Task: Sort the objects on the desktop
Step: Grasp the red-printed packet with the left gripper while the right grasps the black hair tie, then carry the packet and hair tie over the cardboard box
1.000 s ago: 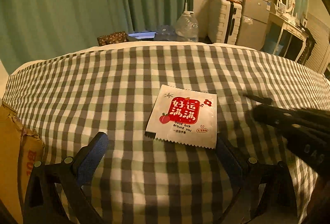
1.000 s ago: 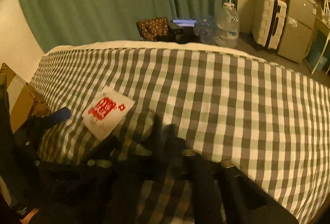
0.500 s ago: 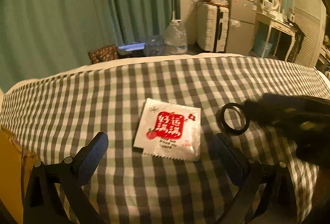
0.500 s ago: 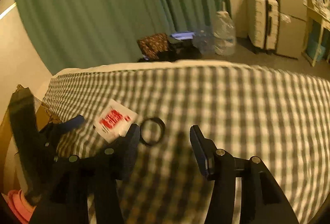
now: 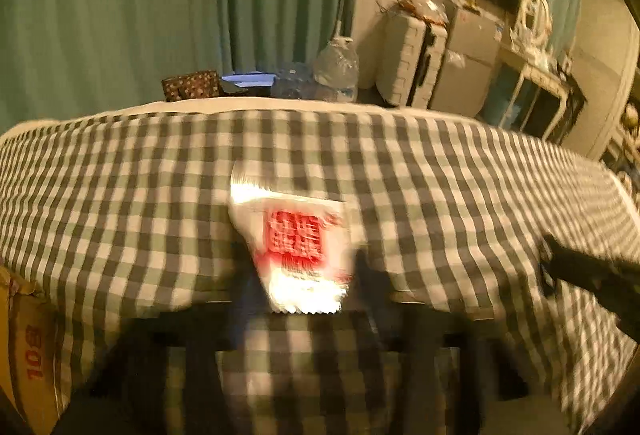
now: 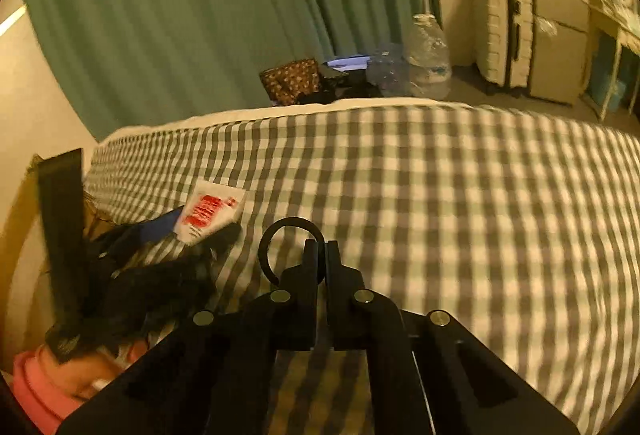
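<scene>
Two items in hand, neither yet sorted: right gripper clamped on black ring; left gripper, blurred, apparently closed on white-and-red sachet. Both sit just above the checked cloth; the cardboard box at left is the likely destination.

Open checked tablecloth stretches wide to the right of the right gripper, while the left gripper and cardboard box crowd the left edge.

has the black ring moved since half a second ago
Yes. In the right wrist view the black ring lay flat on the checked cloth beside the packet; now the right gripper is shut on it, holding it upright off the cloth.
</scene>
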`<control>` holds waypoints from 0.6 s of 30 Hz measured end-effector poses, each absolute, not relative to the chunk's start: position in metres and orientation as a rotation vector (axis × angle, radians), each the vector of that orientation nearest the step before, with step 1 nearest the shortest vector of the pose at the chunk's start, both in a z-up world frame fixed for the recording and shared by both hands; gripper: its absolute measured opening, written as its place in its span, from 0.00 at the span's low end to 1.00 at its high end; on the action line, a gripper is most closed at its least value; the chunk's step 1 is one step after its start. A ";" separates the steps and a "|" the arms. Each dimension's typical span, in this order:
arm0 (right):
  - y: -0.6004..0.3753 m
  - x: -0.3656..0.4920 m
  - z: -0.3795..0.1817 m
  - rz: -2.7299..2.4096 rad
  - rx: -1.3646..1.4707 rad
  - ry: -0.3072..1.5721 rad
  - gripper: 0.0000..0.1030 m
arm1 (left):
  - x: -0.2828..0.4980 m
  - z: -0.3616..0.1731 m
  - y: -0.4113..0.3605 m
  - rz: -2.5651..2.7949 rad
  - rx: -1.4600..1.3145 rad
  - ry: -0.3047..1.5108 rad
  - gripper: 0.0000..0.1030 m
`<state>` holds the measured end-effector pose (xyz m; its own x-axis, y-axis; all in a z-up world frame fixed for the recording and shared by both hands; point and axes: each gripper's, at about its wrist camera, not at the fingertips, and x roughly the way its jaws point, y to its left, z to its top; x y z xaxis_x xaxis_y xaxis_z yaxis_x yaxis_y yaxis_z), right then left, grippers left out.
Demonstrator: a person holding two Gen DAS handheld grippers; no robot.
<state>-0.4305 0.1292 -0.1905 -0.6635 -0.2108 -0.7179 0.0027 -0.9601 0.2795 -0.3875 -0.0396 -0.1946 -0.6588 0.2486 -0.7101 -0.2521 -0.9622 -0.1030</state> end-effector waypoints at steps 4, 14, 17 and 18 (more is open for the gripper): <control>0.140 -0.397 -0.172 -2.782 1.243 -0.376 0.03 | -0.376 -0.187 -0.051 2.615 -1.115 -0.012 0.01; 0.143 -0.309 -0.124 -2.820 1.220 -0.518 0.03 | -0.265 -0.103 -0.069 2.619 -1.007 -0.040 0.01; 0.114 -0.295 -0.101 -2.807 1.181 -0.472 0.03 | -0.235 -0.074 -0.088 2.622 -1.005 -0.089 0.01; 0.105 -0.292 -0.095 -2.802 1.167 -0.457 0.03 | -0.227 -0.059 -0.100 2.623 -1.000 -0.100 0.01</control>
<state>-0.2923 0.1051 -0.0950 -0.7088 -0.1790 -0.6824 -0.0470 -0.9531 0.2988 -0.2273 -0.0998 -0.0591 -0.6986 0.3296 -0.6351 -0.2805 -0.9427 -0.1807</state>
